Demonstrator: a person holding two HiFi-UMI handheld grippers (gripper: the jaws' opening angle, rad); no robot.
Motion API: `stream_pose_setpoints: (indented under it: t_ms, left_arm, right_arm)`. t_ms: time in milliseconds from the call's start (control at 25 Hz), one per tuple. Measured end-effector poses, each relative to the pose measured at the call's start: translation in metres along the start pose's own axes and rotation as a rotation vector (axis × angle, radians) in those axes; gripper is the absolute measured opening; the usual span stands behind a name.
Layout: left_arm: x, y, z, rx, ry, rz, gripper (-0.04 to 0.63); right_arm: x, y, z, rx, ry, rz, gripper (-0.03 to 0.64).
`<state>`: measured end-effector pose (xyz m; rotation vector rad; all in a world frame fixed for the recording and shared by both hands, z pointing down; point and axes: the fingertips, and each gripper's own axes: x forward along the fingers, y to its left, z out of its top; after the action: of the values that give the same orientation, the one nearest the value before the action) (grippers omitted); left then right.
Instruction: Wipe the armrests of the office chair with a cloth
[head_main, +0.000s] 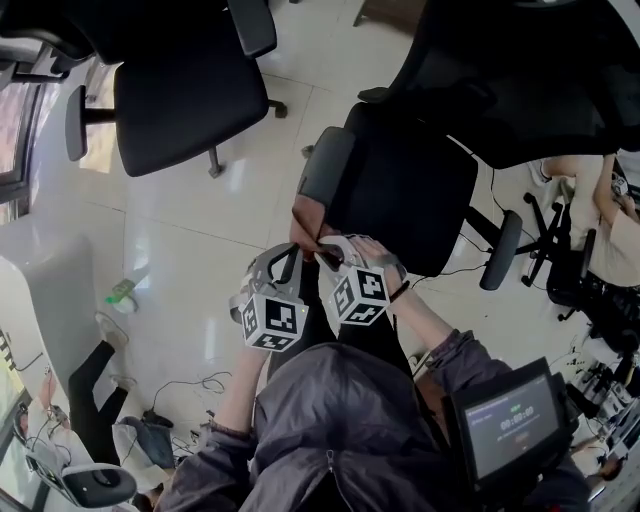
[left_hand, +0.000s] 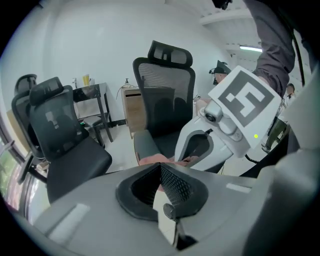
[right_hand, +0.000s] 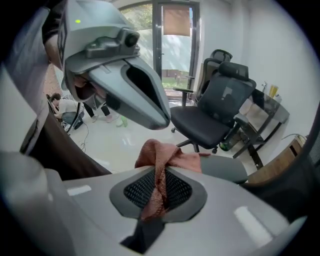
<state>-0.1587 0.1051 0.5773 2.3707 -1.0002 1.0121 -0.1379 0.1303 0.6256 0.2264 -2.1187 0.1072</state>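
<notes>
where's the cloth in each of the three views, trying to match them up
Head view: the cloth is at centre, just above the marker cubes, at the near end of the grey armrest.
Left gripper view: a thin pink strip at centre, just past the tongs.
Right gripper view: bunched at centre, pinched in the right gripper tongs.
Shared landmark: the grey armrest beside the cloth.

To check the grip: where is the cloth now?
Right gripper view: the reddish cloth is pinched in the right gripper's jaws, beside the grey armrest.
</notes>
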Motion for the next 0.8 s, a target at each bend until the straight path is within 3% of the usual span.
stream_pose_setpoints:
  t_ms: [160, 560, 800]
  left_arm:
    - [0.0, 0.0, 0.003, 0.009, -0.001, -0.01, 0.017]
    - [-0.003, 0.008, -0.004, -0.003, 0.003, -0.007, 0.017]
    - [-0.013, 0.012, -0.007, -0.031, 0.008, 0.017, 0.017]
  right_arm:
    - [0.001, -0.014, -0.002, 0.016, 0.004, -0.018, 0.04]
    - [0.019, -0.175, -0.027, 0.032, 0.106, -0.204, 0.04]
    - [0.007, -0.249, -0.04, 0.08, 0.188, -0.351, 0.04]
